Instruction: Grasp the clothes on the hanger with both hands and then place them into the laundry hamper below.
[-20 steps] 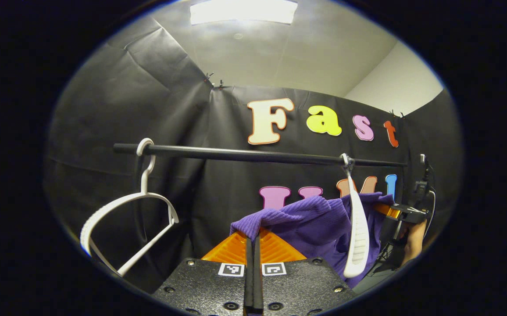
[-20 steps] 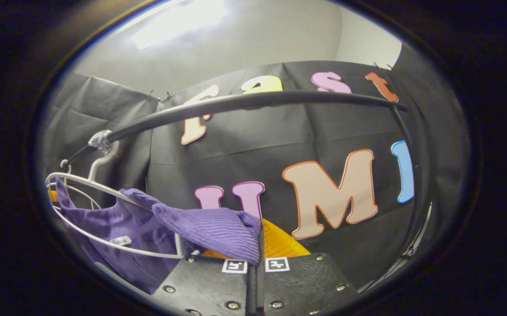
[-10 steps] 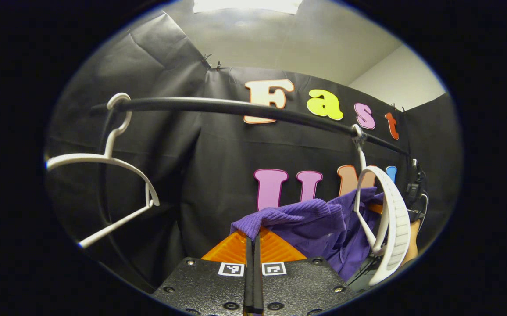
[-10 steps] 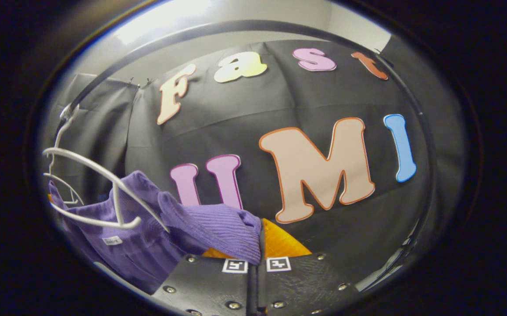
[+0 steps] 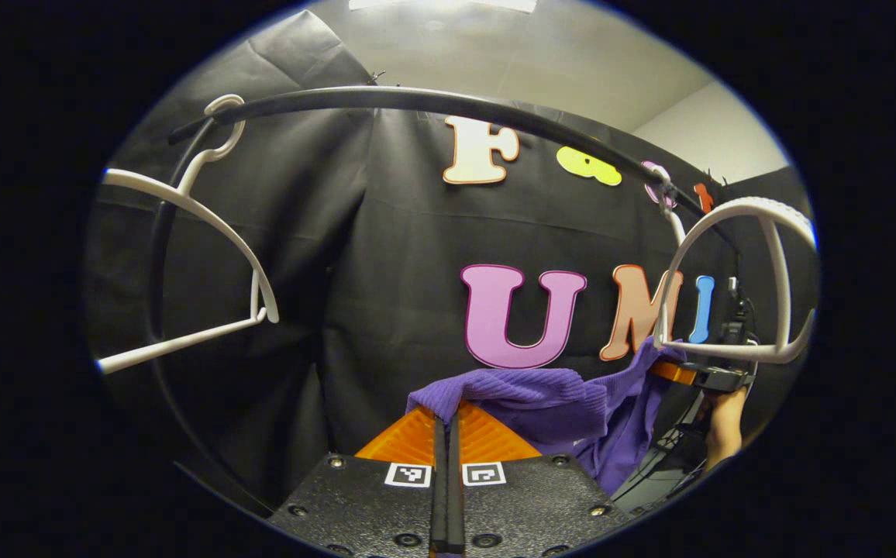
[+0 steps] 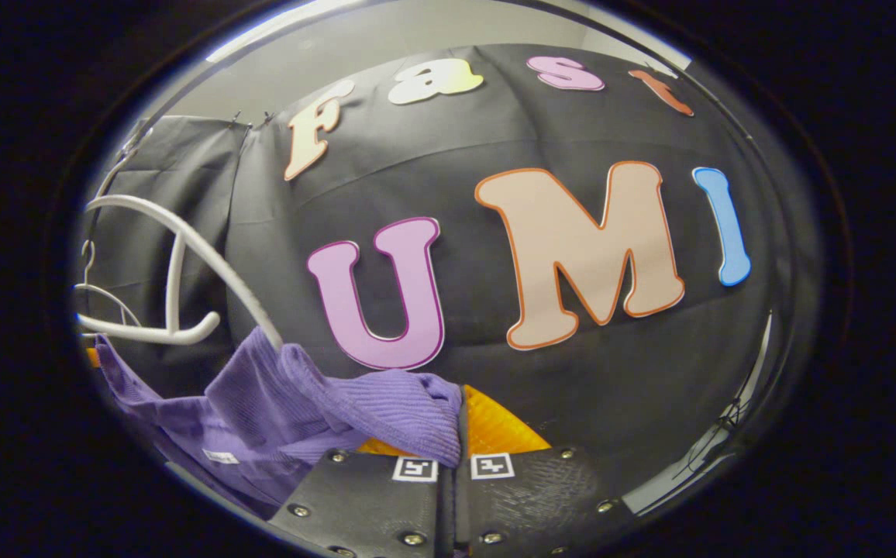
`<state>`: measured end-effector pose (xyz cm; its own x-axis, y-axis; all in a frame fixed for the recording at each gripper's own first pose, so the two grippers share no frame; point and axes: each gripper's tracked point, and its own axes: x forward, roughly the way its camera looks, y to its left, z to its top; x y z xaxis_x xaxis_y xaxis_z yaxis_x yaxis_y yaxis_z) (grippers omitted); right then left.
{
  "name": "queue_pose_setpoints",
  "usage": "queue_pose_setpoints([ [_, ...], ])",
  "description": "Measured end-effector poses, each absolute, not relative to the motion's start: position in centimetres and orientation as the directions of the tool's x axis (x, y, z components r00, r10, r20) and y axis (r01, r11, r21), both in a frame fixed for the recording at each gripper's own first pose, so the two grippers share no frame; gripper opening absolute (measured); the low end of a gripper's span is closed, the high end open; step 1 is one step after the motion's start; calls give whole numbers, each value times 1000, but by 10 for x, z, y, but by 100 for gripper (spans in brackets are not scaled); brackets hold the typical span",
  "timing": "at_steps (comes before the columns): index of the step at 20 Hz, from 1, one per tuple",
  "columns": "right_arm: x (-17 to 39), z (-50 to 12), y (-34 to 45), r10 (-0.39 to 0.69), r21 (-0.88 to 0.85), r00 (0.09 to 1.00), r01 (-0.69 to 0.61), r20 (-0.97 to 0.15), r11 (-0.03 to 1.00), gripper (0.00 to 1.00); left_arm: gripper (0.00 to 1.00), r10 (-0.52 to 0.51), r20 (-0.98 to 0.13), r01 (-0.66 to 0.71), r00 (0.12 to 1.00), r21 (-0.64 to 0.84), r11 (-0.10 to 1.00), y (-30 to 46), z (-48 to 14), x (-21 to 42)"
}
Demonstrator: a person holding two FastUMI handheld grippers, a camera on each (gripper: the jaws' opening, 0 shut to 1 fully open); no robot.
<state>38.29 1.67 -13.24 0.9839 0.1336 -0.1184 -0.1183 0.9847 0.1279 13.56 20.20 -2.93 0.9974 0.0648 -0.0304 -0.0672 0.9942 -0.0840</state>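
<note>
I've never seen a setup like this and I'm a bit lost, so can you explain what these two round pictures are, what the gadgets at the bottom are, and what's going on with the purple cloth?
A person holds a two-finger gripper in each hand, and a wide-angle camera rides on each one, looking along its fingers. That is why the pictures look round and bent.

In the left gripper view, the left gripper sits at the bottom, shut on a fold of the purple garment. Farther off, the person's other hand holds the second gripper. In the right gripper view, the right gripper is shut on another fold of that garment.

Above runs a black rail carrying two white hangers: an empty hanger and the hanger beside the garment, whose bar is bare while the cloth hangs below it between the grippers. No table or hamper is in sight here.
</note>
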Motion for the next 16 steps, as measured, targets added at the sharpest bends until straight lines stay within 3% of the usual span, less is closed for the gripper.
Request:
queue_pose_setpoints([
  [5, 357, -153, 24, 136, 144, 980, -115, -147, 983, 1, 1, 52, -63, -57, 997, -79, 995, 196, -47, 129],
  [16, 263, -112, 59, 130, 97, 989, -123, -74, 988, 1, 0, 38, -54, -41, 998, -62, 997, 183, -56, 104],
])
